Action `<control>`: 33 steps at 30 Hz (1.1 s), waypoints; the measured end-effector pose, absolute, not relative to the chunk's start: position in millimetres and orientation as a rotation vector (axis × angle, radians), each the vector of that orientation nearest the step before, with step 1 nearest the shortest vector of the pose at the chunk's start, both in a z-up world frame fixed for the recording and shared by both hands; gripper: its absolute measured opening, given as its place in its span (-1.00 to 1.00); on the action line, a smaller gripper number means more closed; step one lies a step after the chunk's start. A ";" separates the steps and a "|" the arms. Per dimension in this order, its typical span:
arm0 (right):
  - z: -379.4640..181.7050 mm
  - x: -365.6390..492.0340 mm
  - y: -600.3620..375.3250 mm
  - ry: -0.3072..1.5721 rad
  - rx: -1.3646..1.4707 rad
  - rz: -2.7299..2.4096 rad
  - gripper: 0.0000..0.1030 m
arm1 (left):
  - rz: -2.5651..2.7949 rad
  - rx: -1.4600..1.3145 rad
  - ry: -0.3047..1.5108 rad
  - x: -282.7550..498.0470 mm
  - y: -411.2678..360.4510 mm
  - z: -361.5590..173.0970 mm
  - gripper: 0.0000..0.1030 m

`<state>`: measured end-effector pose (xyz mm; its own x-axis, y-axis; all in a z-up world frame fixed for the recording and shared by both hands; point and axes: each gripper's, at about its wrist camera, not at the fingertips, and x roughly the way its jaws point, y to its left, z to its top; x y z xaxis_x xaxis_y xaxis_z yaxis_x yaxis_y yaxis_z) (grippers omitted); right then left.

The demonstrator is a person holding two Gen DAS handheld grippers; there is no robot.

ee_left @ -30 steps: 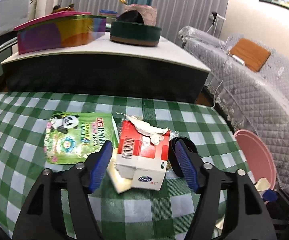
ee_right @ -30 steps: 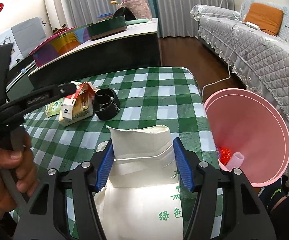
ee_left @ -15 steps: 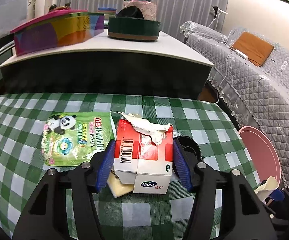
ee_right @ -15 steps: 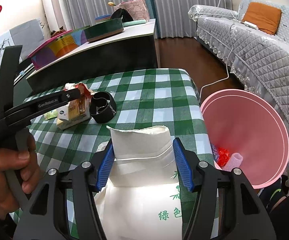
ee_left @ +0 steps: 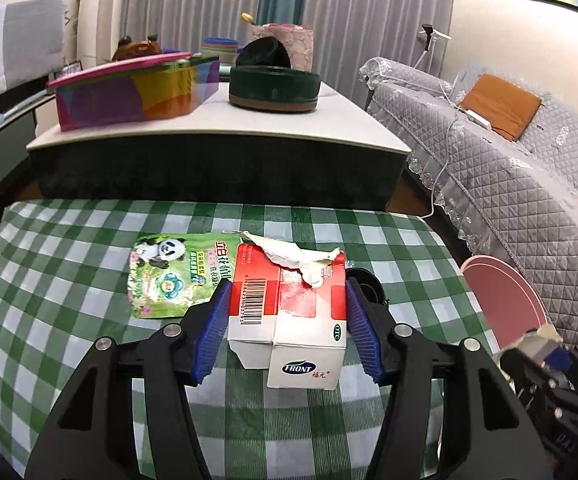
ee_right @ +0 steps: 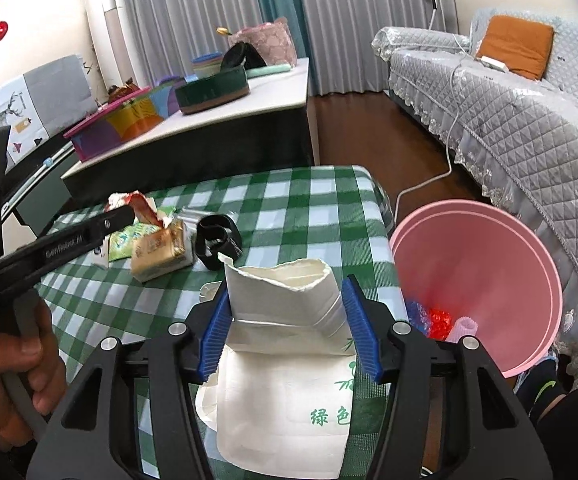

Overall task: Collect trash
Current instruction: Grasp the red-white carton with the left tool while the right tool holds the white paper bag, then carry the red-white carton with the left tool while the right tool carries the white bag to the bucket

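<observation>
The left claw (ee_left: 287, 330) sits at the lower centre of its frame, its blue pads (ee_left: 215, 332) pressed against both sides of a torn red-and-white carton (ee_left: 293, 320), so it is closed on that box; the carton's ragged white flap curls up at its far end; just left of it, flat on the green checked table (ee_left: 49, 300), lies a green panda pouch (ee_left: 169, 276), its right edge tucked behind the carton; a black ring-shaped item (ee_left: 367, 288) peeks out just behind the right pad; at the right edge of the frame the rim of a pink bin (ee_left: 505, 300) shows beside a grey quilted sofa (ee_left: 509, 184). The right claw (ee_right: 287, 330), also at lower centre of its own frame, is clamped on a white paper bag (ee_right: 285, 356) with green characters, the bag's torn open mouth standing up between the pads; beyond it on the table lie a yellow-tan packet (ee_right: 161, 248) and the black ring, close together; the pink bin stands at the right of the frame, just off the table's edge, with red and pink scraps in its bottom; the left claw reaches in from the left of the frame, gripped by a bare hand (ee_right: 13, 364).
</observation>
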<state>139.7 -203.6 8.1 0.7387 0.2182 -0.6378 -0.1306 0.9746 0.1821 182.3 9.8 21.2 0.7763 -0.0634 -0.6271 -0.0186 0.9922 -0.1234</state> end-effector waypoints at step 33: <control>69.9 97.3 -259.6 0.558 0.154 0.095 0.06 | -0.111 -0.094 0.612 126.9 -39.8 55.2 0.08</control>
